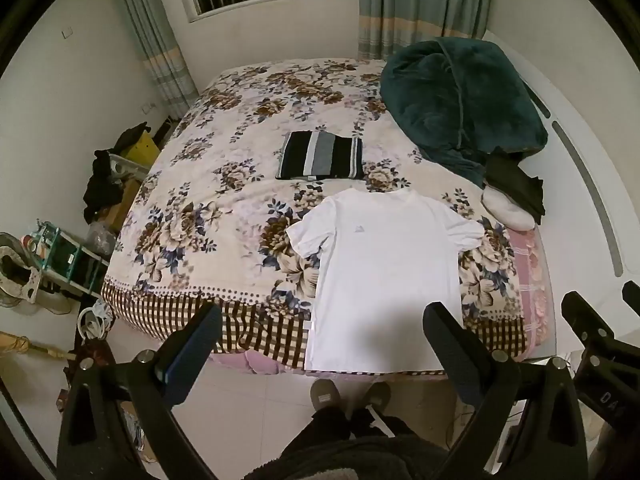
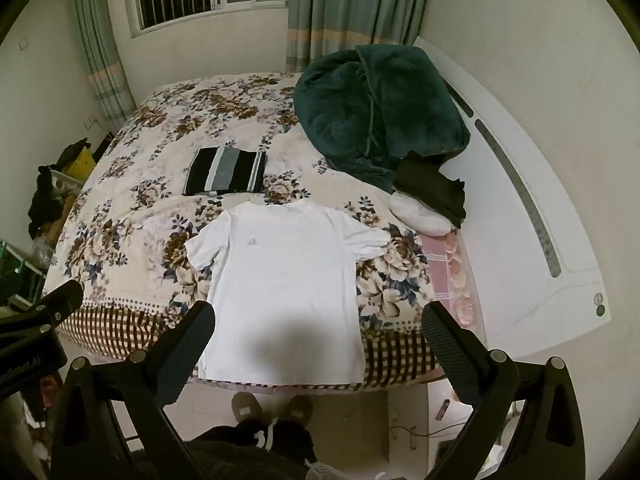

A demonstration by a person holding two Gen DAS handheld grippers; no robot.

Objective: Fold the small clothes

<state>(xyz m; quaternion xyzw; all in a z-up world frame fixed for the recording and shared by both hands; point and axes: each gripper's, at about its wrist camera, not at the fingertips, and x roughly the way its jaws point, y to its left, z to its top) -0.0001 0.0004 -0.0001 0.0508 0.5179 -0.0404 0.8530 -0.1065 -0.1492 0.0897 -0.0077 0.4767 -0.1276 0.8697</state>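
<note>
A white T-shirt point(image 1: 380, 272) lies flat and face up on the floral bedspread point(image 1: 208, 216), its hem hanging at the near edge of the bed at about 6 o'clock and its collar pointing to 12. Beyond the collar, at 12 o'clock, sits a folded striped garment point(image 1: 320, 156), and a dark green blanket point(image 1: 460, 100) is heaped toward 1 o'clock. The left tongs point(image 1: 320, 344) and the right tongs point(image 2: 318, 340) both hover above the hem, spread wide and holding nothing. To fold well, I would pinch one sleeve and the hem corner on the same side together, carry that edge to the shirt's midline, and keep the cloth taut so no wrinkle sets. A small grey chest logo point(image 2: 251, 242) shows, but it is too small to read; no other writing is legible.
</note>
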